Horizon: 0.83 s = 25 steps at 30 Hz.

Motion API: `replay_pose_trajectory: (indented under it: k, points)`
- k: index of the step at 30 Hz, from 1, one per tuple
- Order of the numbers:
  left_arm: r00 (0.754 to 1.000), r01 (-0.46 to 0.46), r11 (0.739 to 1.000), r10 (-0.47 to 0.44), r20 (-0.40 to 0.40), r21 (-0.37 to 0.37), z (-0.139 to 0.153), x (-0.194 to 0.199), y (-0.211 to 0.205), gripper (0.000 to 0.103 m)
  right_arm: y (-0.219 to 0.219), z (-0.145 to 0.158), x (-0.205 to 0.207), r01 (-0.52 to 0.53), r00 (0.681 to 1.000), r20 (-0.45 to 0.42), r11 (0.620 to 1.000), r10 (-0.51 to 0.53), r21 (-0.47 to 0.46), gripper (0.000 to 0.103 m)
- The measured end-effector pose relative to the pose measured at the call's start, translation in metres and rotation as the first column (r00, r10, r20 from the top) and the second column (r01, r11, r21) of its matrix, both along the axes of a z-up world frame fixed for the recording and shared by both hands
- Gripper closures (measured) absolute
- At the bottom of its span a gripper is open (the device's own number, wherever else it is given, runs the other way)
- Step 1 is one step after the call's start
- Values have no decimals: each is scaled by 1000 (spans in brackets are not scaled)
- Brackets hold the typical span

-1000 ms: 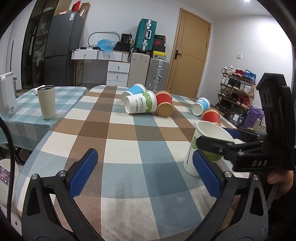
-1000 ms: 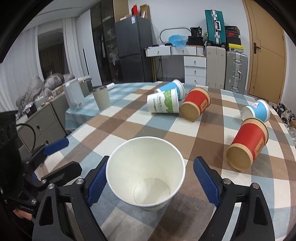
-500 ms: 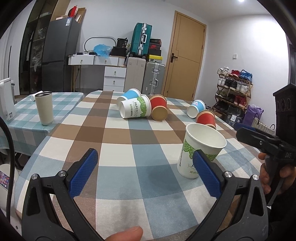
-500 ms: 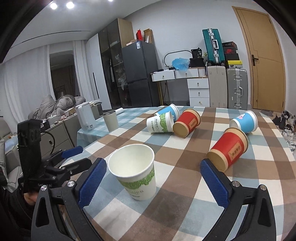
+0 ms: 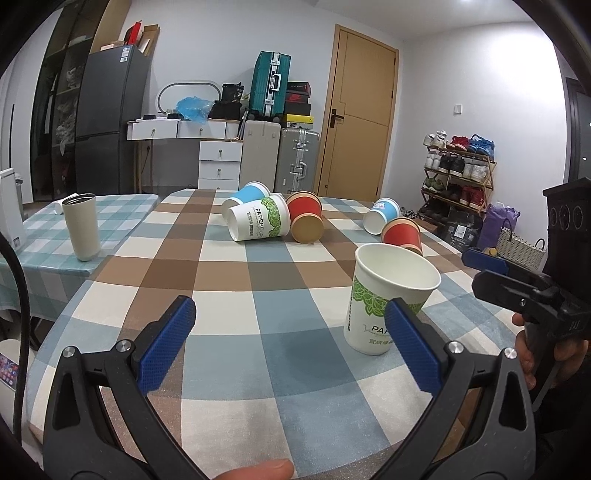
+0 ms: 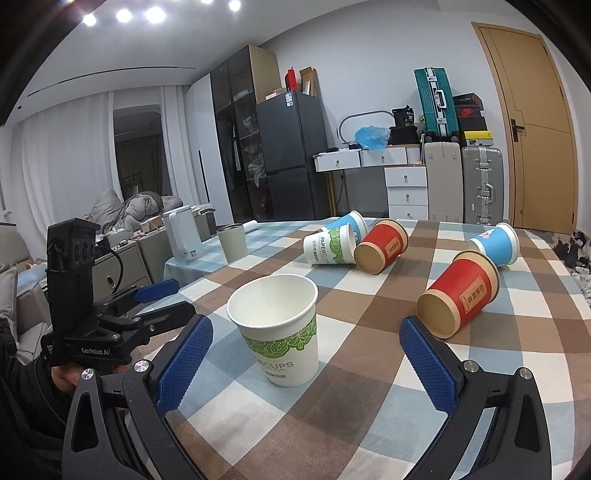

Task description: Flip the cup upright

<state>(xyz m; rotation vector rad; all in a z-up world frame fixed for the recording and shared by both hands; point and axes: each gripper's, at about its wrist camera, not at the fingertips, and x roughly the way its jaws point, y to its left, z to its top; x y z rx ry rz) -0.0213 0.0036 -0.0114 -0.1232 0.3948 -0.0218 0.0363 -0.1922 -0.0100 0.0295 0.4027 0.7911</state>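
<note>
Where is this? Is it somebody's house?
Most likely, yes: a lived-in room of a home. There is a tall dark fridge, a shoe rack full of shoes by the door, suitcases stacked against the wall, and a checkered tablecloth with paper cups.

Both views are bright and evenly lit from above; ceiling spotlights [image 6: 147,14] flare at the right-wrist picture's top left. Shadows on the desk [image 6: 369,295] are soft and faint. Fisheye curvature bends walls and door [image 5: 358,110], with black vignetting at the corners. Focus is sharp throughout.

White cup [image 5: 388,295] stands upright beside the left tool's [image 5: 291,349] wide-spread fingers.
</note>
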Motion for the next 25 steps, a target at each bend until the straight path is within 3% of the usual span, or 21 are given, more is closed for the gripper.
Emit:
replay_pose_trajectory:
  k: [25]
  points:
    - [1000, 1, 1000, -1, 0, -2, 0, 1, 1, 1, 1, -3, 2, 1, 1000, -14, 1000, -1, -10, 0]
